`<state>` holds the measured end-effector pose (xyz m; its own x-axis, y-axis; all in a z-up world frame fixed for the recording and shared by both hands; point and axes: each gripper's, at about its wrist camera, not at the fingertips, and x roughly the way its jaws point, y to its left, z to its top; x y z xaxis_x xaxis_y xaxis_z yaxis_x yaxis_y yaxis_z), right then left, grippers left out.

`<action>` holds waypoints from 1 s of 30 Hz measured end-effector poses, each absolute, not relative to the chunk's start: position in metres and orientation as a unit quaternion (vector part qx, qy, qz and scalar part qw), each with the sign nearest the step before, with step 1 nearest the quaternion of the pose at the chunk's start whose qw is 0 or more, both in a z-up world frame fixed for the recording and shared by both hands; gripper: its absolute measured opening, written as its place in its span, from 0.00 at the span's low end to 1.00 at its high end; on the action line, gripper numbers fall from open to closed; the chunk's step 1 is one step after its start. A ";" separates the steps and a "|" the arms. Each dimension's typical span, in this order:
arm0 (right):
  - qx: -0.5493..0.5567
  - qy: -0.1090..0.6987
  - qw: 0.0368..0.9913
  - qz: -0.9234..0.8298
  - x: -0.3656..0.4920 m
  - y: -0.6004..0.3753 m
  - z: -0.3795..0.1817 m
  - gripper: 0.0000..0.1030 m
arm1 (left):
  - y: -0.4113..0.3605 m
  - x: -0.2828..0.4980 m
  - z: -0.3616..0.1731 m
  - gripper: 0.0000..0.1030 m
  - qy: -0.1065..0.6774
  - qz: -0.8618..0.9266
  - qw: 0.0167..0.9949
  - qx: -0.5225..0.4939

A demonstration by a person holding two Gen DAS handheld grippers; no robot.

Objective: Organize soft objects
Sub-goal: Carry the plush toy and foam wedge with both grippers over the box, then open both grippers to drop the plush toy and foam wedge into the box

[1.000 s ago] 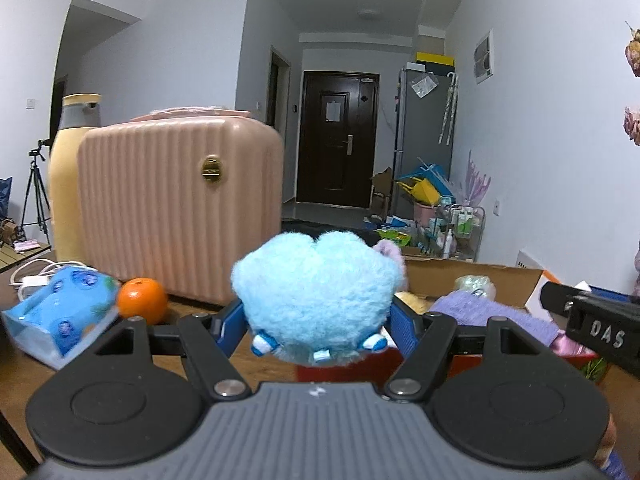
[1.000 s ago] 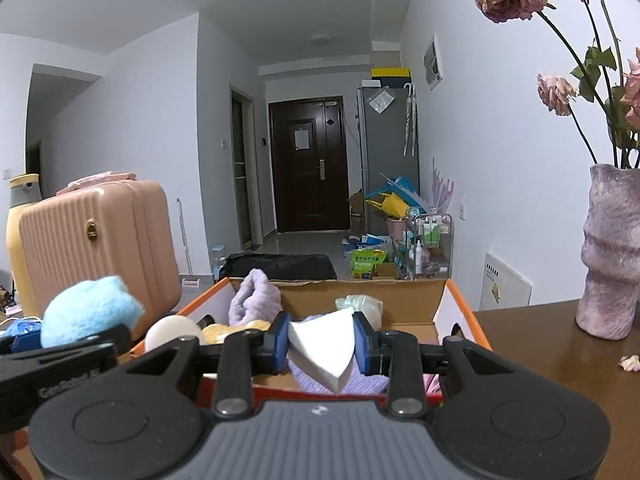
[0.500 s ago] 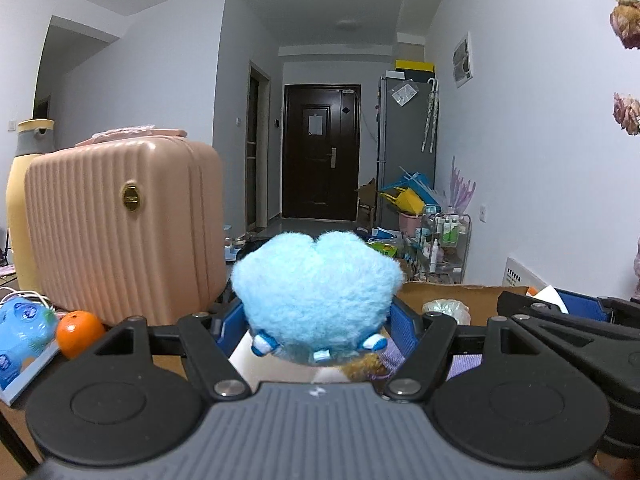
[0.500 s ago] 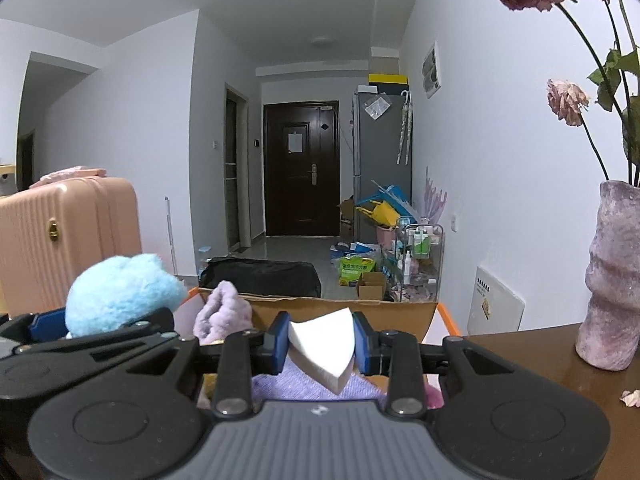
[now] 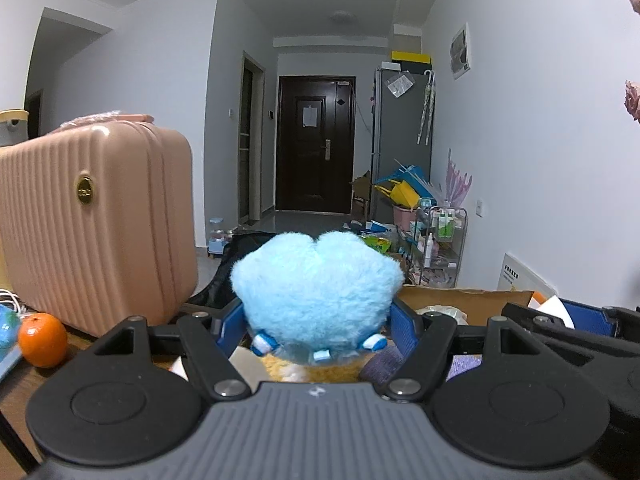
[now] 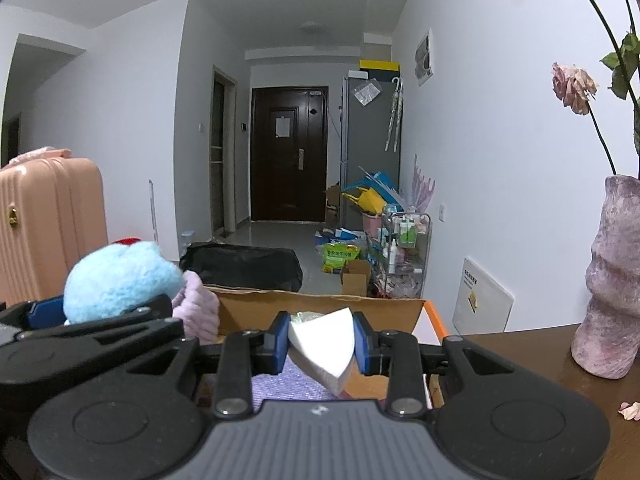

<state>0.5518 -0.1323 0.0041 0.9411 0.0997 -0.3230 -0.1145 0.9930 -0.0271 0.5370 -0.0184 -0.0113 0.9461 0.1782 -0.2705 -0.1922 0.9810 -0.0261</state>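
Though the cardboard box is mostly hidden behind both tools, its far rim shows mid-frame, with a lilac cloth inside. At lower centre of its view, the left gripper is clamped on a fluffy blue plush. The right gripper, narrowly closed, pinches a white sponge wedge above the box.

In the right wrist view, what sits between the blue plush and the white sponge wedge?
A lilac fuzzy cloth lies between the blue plush and the white sponge wedge, by the cardboard box back wall.
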 end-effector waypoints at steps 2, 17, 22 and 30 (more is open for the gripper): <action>-0.021 0.169 0.984 0.050 0.557 -0.132 0.003 0.31 | -0.019 0.544 -0.013 0.70 0.138 0.091 0.986 -0.028; -0.012 0.197 0.980 0.027 0.566 -0.141 -0.005 0.44 | -0.016 0.561 -0.021 0.94 0.162 0.095 0.982 -0.028; 0.011 0.199 0.980 0.001 0.566 -0.151 -0.004 0.84 | -0.009 0.551 -0.021 1.00 0.143 0.130 0.981 -0.033; 0.024 0.195 0.980 -0.006 0.564 -0.157 -0.005 1.00 | -0.005 0.551 -0.021 1.00 0.148 0.143 0.978 -0.036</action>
<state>0.5642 -0.1568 -0.0049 0.9238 -0.0032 -0.3829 0.0222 0.9987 0.0451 0.5508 -0.0048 -0.0207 0.9156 0.2688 -0.2991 -0.2902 0.9565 -0.0288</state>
